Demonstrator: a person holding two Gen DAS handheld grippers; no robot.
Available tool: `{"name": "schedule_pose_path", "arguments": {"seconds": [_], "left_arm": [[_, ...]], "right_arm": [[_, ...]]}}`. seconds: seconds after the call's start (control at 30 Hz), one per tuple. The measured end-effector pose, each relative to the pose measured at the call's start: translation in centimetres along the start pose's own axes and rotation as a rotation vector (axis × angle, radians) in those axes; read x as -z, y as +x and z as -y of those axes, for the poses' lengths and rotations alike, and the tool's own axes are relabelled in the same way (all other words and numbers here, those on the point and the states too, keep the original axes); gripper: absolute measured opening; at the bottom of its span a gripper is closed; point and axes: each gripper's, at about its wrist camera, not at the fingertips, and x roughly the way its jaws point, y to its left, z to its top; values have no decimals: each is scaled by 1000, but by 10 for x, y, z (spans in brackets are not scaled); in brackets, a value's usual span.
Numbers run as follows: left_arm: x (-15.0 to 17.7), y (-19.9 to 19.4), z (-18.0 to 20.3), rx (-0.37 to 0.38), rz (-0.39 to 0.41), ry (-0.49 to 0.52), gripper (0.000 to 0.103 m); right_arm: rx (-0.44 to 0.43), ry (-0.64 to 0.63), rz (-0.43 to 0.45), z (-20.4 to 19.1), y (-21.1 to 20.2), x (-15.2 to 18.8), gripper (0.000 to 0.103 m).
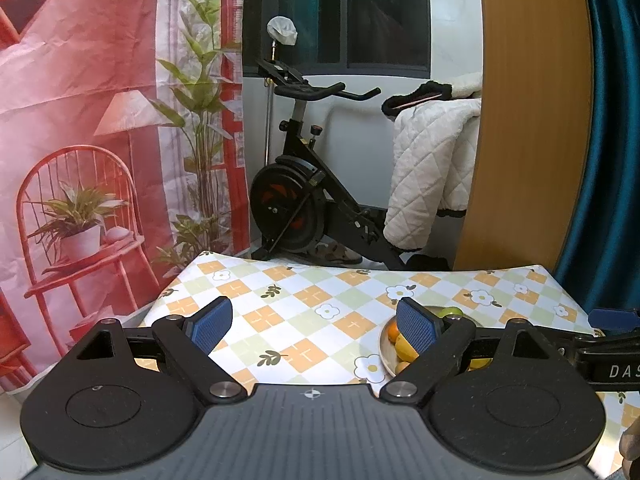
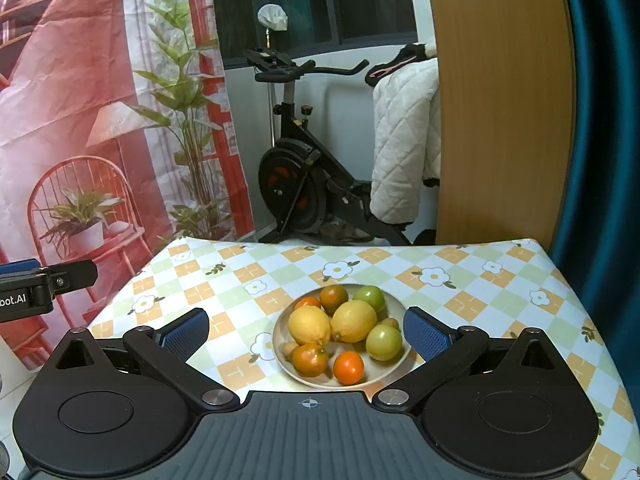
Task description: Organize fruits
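Yellow, orange and green fruit sits heaped in a pale plate (image 2: 400,354) in the lower middle of the right wrist view, on a table (image 2: 460,280) covered by a checked cloth with flowers. Two lemons (image 2: 353,321) lie at the centre, with oranges (image 2: 349,367) toward the near rim and green fruits (image 2: 384,342) on the right side, so everything looks gathered already in one dish. The right gripper (image 2: 306,330) hangs above the near edge of the plate, its jaws wide apart and holding nothing, framing the pile as if to pick a piece or having just let one go. In the left wrist view the left gripper (image 1: 316,326) also stands open and empty over bare cloth, with the plate at the lower right, partly hidden behind one finger.
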Motion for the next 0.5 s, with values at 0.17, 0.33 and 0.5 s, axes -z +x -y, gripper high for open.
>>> {"name": "schedule_pose_path", "arguments": {"seconds": [0.17, 0.33, 0.5], "left_arm": [[0, -1, 1, 2, -2, 2, 91], [0, -1, 1, 6, -1, 3, 91], [0, -2, 2, 10, 2, -1, 91]], "right_arm": [[-1, 0, -1, -1, 0, 0, 102], [0, 0, 0, -1, 0, 0, 102], [-1, -1, 0, -1, 0, 0, 102]]}}
